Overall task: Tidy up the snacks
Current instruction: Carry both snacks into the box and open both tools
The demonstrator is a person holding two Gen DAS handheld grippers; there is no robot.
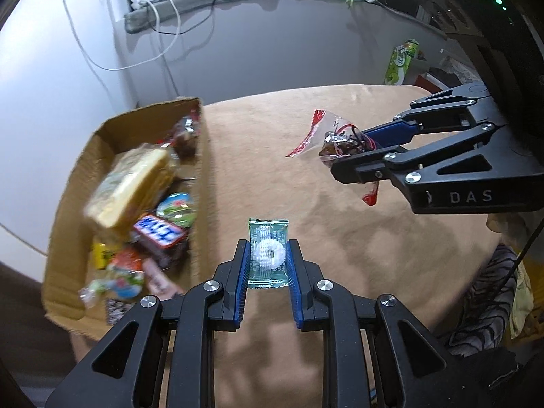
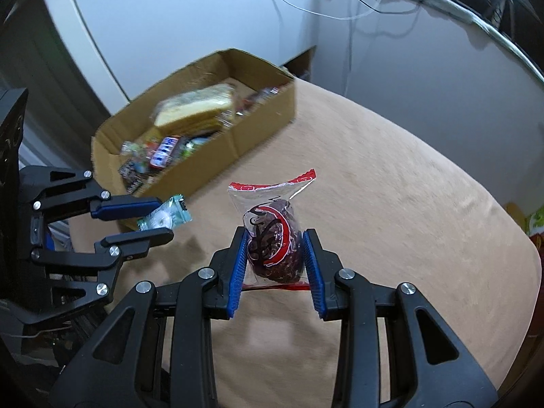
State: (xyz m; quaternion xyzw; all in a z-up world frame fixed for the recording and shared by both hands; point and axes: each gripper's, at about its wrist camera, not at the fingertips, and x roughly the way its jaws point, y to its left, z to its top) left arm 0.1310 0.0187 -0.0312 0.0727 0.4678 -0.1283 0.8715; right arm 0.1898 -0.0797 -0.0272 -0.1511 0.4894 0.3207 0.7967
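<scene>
- Left gripper [image 1: 268,255] clamps a green mint packet [image 1: 268,253] above the worktop [image 1: 340,238]; beside the snack-filled cardboard box [image 1: 200,183]
- Right gripper [image 2: 274,255] grips a clear, red-edged dark-snack bag [image 2: 273,238]

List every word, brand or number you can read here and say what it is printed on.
"DAS": white letters on the black body of the right gripper, seen from the left wrist.
Blue and white candy bar in the cardboard box: lettering too blurred to read.
Mint packet and red-printed snack bag: print not readable.
</scene>
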